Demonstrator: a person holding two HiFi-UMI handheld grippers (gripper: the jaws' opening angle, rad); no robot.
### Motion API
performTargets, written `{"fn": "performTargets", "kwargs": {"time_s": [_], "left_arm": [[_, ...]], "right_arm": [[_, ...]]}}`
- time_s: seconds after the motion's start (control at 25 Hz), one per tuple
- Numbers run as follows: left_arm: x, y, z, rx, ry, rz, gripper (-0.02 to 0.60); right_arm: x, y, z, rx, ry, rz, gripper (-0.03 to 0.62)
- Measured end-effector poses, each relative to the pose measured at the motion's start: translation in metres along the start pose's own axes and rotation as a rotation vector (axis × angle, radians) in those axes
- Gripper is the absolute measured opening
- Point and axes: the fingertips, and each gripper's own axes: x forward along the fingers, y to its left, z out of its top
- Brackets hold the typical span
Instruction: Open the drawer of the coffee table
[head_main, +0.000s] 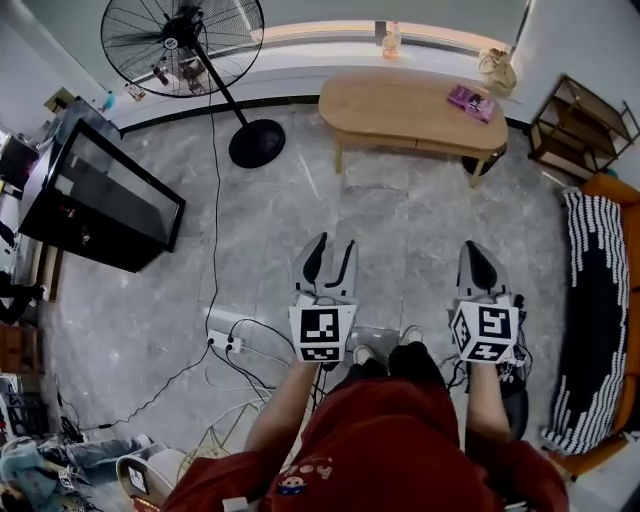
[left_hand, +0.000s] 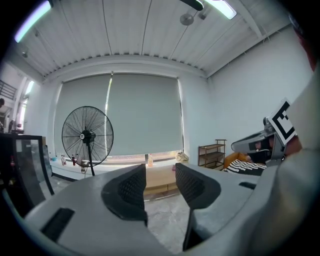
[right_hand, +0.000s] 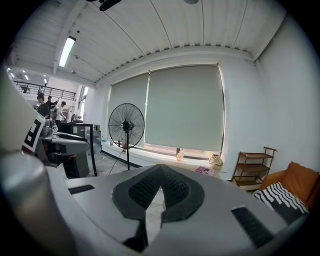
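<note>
The wooden coffee table (head_main: 410, 108) stands across the room by the window wall, well ahead of both grippers. Its front face shows no drawer that I can make out from here. My left gripper (head_main: 335, 250) is held out over the marble floor with its jaws apart and nothing between them. In the left gripper view the coffee table (left_hand: 159, 181) shows through the gap of the left gripper (left_hand: 160, 172). My right gripper (head_main: 478, 255) is beside it, jaws together and empty. In the right gripper view the pads of the right gripper (right_hand: 161, 169) meet at the tips.
A standing fan (head_main: 182, 45) with a round base (head_main: 257, 143) is left of the table. A black screen on a stand (head_main: 100, 195) is at far left, a power strip with cables (head_main: 225, 342) near my feet. A shelf rack (head_main: 580, 125) and striped sofa (head_main: 595, 330) line the right. A pink book (head_main: 470, 100) lies on the table.
</note>
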Motion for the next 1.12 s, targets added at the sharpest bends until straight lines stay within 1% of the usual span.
{"fn": "performTargets", "kwargs": {"time_s": [0.24, 0.4, 0.56, 0.72, 0.84, 1.12], "left_arm": [[0.008, -0.005, -0.005, 0.042, 0.018, -0.002, 0.173], [0.019, -0.003, -0.005, 0.047, 0.021, 0.015, 0.173], [0.042, 0.001, -0.002, 0.048, 0.026, 0.027, 0.173], [0.075, 0.000, 0.004, 0.055, 0.031, 0.035, 0.173], [0.109, -0.006, 0.009, 0.053, 0.035, 0.039, 0.173], [0.196, -0.027, 0.024, 0.046, 0.054, 0.047, 0.173]], "right_arm": [[0.005, -0.008, -0.006, 0.016, 0.007, -0.011, -0.003], [0.019, -0.015, -0.006, 0.018, 0.006, 0.002, -0.003], [0.042, -0.027, -0.002, 0.015, 0.004, 0.011, -0.003], [0.071, -0.049, 0.003, 0.022, 0.005, 0.016, -0.003], [0.096, -0.071, 0.005, 0.026, 0.008, 0.020, -0.003], [0.150, -0.134, 0.007, 0.050, 0.031, 0.024, -0.003]]}}
